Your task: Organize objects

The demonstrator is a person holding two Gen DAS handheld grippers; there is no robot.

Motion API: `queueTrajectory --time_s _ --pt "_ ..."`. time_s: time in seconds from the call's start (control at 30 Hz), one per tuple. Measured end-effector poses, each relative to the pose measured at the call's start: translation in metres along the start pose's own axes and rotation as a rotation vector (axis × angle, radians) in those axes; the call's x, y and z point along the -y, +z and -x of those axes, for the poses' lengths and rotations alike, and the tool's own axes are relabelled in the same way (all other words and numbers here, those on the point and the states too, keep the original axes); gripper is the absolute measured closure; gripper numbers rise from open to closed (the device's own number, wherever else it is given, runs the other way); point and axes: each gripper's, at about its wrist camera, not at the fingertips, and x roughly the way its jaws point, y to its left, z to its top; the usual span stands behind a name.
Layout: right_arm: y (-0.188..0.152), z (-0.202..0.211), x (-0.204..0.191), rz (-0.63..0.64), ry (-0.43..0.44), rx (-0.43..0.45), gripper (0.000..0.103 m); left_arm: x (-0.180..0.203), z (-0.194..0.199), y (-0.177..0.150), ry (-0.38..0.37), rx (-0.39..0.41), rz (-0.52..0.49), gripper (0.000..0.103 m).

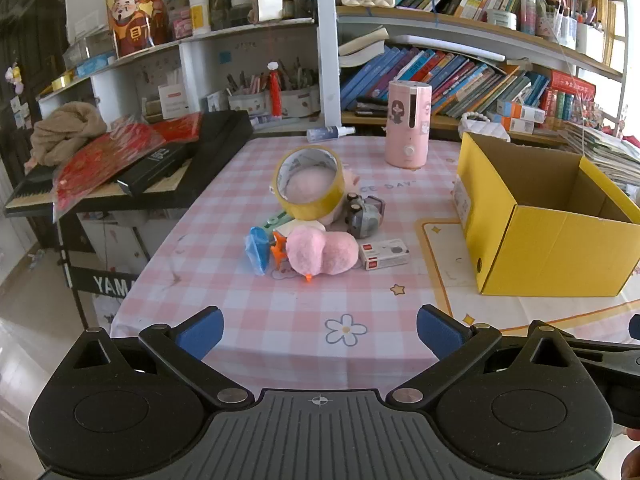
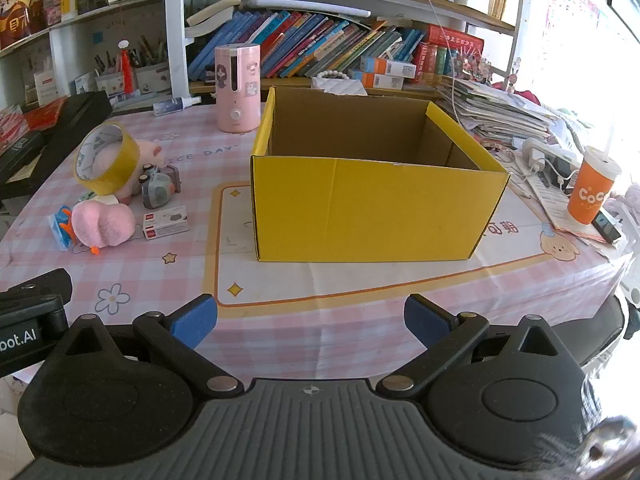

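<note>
A pile of small objects lies mid-table: a yellow tape roll (image 1: 308,182) leaning on a pink plush, a pink plush duck (image 1: 320,250), a blue packet (image 1: 258,250), a grey toy car (image 1: 364,216) and a small white-and-red box (image 1: 384,254). The pile also shows in the right wrist view, with the tape roll (image 2: 105,159) and duck (image 2: 102,225). An open yellow cardboard box (image 1: 548,240) stands to the right, and its inside looks bare (image 2: 360,208). My left gripper (image 1: 320,334) is open and empty, short of the pile. My right gripper (image 2: 311,320) is open and empty, facing the box.
A pink cylindrical humidifier (image 1: 408,124) and a spray bottle (image 1: 330,132) stand at the table's back. A black keyboard (image 1: 132,176) with red packets lies left. An orange cup (image 2: 592,190), papers and a power strip sit right. Bookshelves line the back.
</note>
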Motion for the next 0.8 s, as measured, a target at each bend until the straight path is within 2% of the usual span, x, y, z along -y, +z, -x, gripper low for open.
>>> queueTrajectory --time_s 0.8 --pt "-0.0006 0.0005 -0.0038 0.006 0.002 -0.006 0.002 -0.0047 -0.0003 -0.0053 -0.002 -0.009 0.005 0.0"
